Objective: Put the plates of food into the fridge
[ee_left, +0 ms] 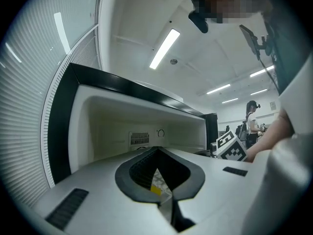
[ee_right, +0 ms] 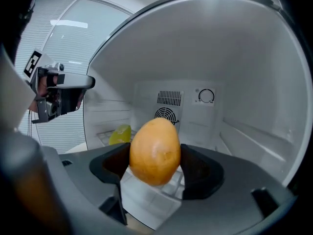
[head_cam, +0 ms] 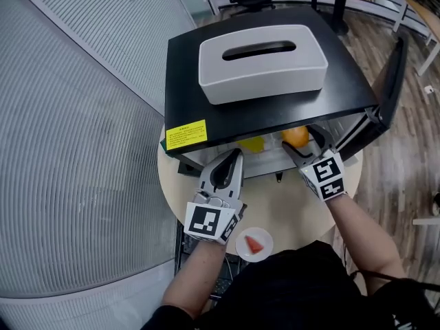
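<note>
Right tool (ee_right: 155, 163): clamped on orange fruit (ee_right: 154, 148), at fridge (head_cam: 344, 67) mouth.
Left tool (head_cam: 236, 158): closed, empty, just outside fridge.
Done: yellow food (ee_right: 120, 133) inside fridge.
Remaining: plate (head_cam: 240, 249) with red slice (head_cam: 255, 245) on bench (head_cam: 289, 208), in front of fridge.

Orange fruit (ee_right: 154, 151) upright at open fridge (head_cam: 344, 81) mouth.

Tissue box (head_cam: 262, 62) atop fridge (head_cam: 185, 81); plate (head_cam: 242, 243) on tbl (head_cam: 289, 212) in front.
</note>
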A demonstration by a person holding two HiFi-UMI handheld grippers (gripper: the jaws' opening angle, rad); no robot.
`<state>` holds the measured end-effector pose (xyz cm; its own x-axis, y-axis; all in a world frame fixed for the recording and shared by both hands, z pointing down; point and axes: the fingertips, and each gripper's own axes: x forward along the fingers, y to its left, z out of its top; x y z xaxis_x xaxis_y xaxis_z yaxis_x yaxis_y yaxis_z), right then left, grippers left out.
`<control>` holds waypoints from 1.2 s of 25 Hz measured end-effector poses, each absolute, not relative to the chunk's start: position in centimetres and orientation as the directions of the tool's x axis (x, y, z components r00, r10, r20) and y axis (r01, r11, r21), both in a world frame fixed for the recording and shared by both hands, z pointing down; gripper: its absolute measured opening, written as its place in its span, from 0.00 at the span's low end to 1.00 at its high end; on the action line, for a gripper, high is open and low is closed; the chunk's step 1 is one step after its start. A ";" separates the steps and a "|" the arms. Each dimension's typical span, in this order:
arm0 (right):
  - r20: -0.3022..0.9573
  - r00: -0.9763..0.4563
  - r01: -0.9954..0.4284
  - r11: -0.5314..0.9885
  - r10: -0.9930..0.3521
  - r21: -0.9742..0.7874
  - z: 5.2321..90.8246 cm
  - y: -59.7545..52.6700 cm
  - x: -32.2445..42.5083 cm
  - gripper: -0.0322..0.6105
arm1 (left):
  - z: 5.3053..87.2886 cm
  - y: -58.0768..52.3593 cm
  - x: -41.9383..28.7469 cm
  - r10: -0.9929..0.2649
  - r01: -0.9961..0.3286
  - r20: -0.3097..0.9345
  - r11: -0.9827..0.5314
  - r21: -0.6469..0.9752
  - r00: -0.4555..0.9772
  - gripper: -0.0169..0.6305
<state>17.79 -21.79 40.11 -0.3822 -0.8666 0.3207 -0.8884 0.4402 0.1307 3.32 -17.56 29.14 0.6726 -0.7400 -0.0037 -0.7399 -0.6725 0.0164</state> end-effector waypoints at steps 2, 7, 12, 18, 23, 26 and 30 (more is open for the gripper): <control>0.317 -0.390 -0.884 0.448 -0.864 0.134 40.1 -22.3 17.6 0.57 | 29.4 -18.1 3.6 -0.739 -0.739 0.002 -0.673 0.018 0.673 0.03; 0.317 -0.389 -0.885 0.446 -0.865 0.133 40.3 -23.8 17.8 0.57 | 30.2 -18.9 3.5 -0.751 -0.751 0.018 -0.660 0.029 0.661 0.03; 0.324 -0.377 -0.880 0.445 -0.868 0.168 40.5 -25.2 17.9 0.57 | 30.8 -19.5 3.4 -0.760 -0.760 0.028 -0.649 0.035 0.650 0.03; 0.345 -0.364 -0.888 0.434 -0.866 0.153 41.2 -26.1 18.3 0.57 | 31.7 -19.8 3.3 -0.765 -0.766 0.040 -0.640 0.051 0.642 0.03; 0.375 -0.353 -0.892 0.429 -0.857 0.141 42.1 -26.7 18.8 0.57 | 32.0 -20.1 2.9 -0.770 -0.771 0.043 -0.635 0.057 0.637 0.03; 0.376 -0.332 -0.899 0.410 -0.865 0.151 42.3 -27.0 19.1 0.57 | 31.9 -20.1 2.7 -0.775 -0.776 0.043 -0.628 0.056 0.631 0.03; 0.380 -0.318 -0.903 0.400 -0.869 0.159 42.6 -27.2 19.4 0.57 | 31.5 -20.0 2.3 -0.781 -0.782 0.039 -0.621 0.052 0.623 0.03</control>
<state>19.39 -27.16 42.58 -0.3177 -0.8685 0.3805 -0.9025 0.4000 0.1595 2.34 -19.96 31.52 0.6227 -0.7815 0.0393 -0.7823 -0.6208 0.0516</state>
